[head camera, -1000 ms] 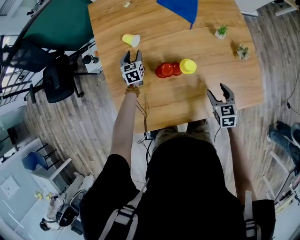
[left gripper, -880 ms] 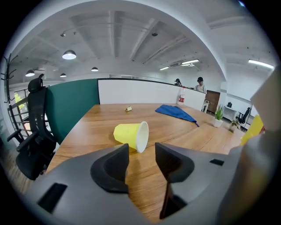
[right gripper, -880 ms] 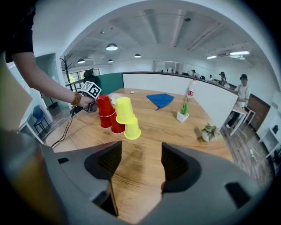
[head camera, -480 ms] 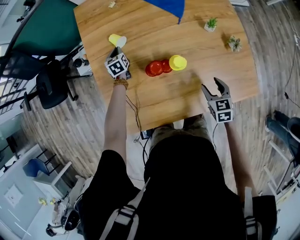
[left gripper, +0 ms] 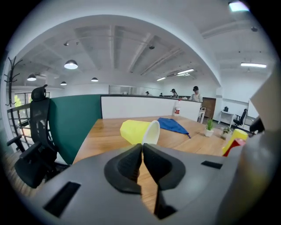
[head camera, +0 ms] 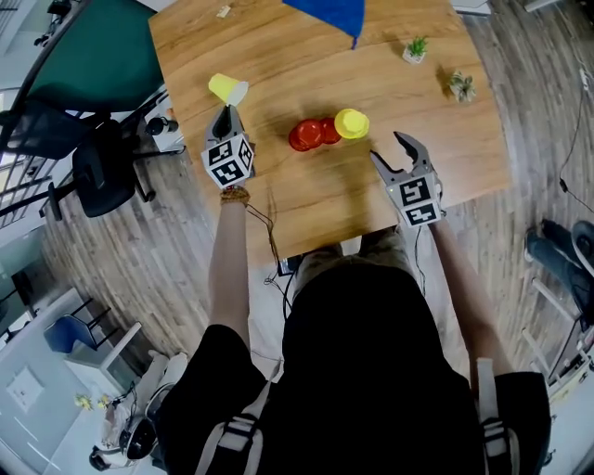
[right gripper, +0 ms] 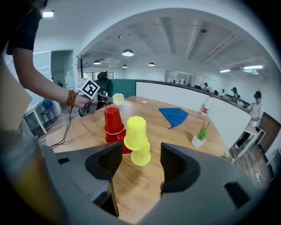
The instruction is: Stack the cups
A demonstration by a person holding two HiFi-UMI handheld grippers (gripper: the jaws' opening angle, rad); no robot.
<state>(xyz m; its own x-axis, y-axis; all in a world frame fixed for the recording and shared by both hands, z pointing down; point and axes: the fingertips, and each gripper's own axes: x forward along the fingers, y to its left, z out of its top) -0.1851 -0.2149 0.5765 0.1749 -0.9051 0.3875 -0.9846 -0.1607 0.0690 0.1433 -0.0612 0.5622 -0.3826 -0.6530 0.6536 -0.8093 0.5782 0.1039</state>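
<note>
Lone cup (head camera: 227, 89) left of cup cluster (head camera: 327, 131), cloth (head camera: 332, 14) behind, plants (head camera: 414, 48) right

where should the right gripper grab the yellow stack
The yellow stack stands upside down, narrowing upward, so probably clamp the side wall low, near the rim. Come from the near open side; red cups crowd its left.

Worktop (head camera: 316, 199): the near strip is bare, with open passage between both hand-held grippers.
Centre block: red cups (head camera: 311, 134) touching yellow cups (head camera: 352, 122), near the right hand-held gripper (head camera: 388, 147).
Left: lone cup (head camera: 227, 89), pinched by its rim in the left hand-held gripper (head camera: 223, 113); bare wood between it and the red cups.
Far edge: cloth (head camera: 334, 14) and two plants (head camera: 415, 48), well apart.
Off the left edge: chair (head camera: 102, 167).
</note>
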